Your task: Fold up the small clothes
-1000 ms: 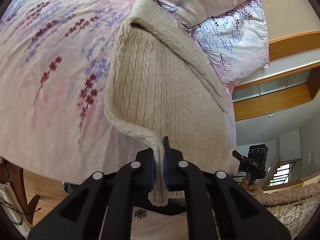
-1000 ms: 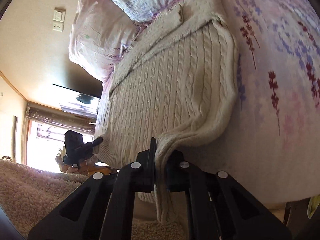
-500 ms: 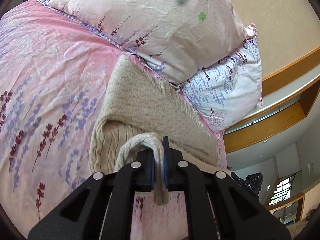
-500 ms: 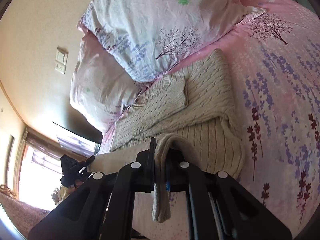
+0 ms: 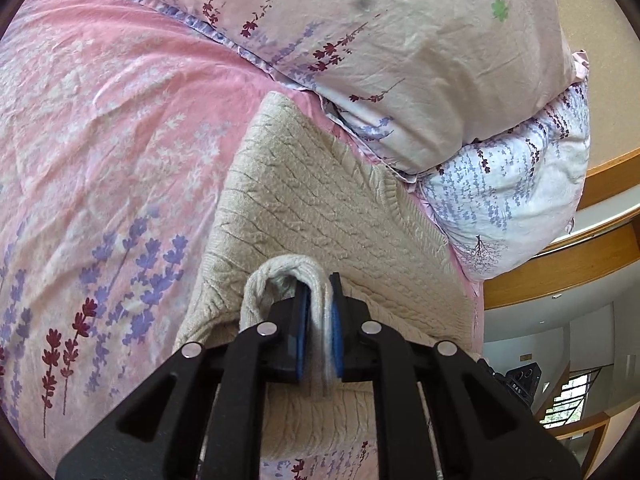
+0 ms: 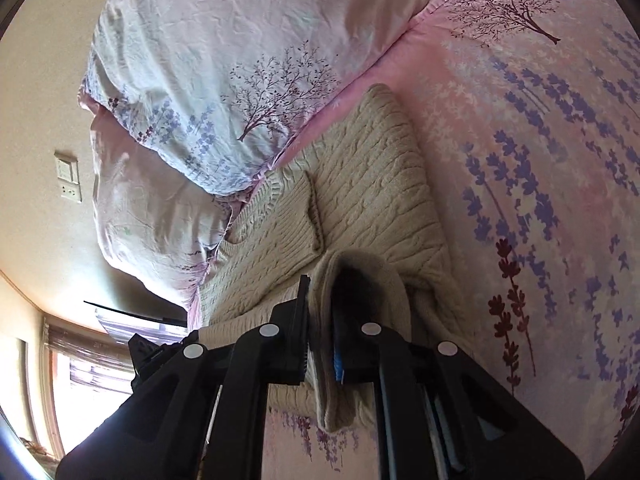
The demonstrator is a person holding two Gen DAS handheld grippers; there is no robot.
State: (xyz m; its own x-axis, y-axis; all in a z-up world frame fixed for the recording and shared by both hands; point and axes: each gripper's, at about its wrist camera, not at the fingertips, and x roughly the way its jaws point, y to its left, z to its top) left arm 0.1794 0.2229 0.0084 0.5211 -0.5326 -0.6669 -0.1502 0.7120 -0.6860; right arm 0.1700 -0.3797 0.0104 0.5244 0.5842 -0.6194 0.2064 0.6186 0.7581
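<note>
Your left tongs just eased a bit, knit still pinched; right tongs clamped, both angled down.

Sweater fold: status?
Left gripper jaws just easing open, sweater hem between. Right gripper shut on hem. Bottom half carried up over body. Pillows beyond, not blocking.

Cream cable-knit sweater on pink bedspread below pillows, hem lifted over body.

A home bedroom: floral bedspread, stacked pillows.
</note>
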